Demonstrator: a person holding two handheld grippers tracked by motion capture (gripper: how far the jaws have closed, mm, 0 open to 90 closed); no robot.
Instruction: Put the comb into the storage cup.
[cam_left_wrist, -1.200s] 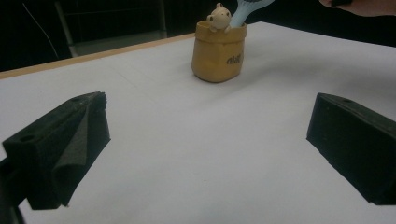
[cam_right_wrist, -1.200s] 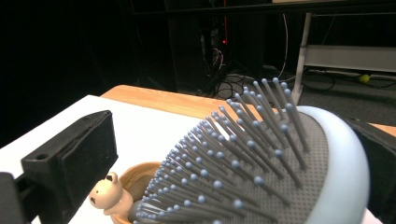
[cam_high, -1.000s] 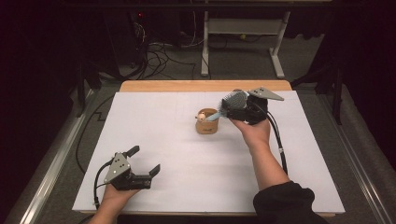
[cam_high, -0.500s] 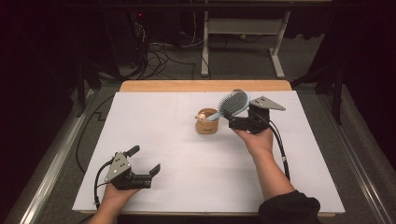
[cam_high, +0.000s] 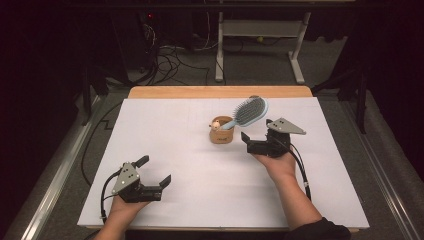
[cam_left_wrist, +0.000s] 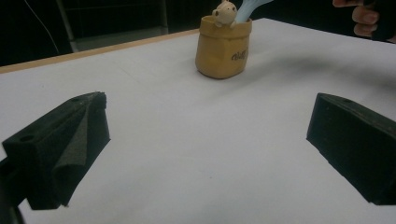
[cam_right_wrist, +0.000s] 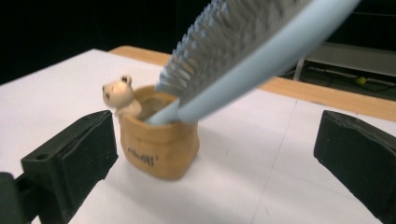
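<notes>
The holder (cam_high: 221, 131) stands on the table (cam_high: 200, 200) near its centre, toward the far edge. The hairbrush (cam_high: 248, 112) sits handle-down in it, head leaning up and to the right. Your right gripper (cam_high: 256, 138) is just right of the holder; your left gripper (cam_high: 155, 170) sits near the front left, well apart.

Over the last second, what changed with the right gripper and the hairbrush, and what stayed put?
The right gripper let go of the hairbrush and drew back toward the person, jaws open. The brush stays standing handle-down in the tan holder. The left gripper stayed open and in place.
</notes>
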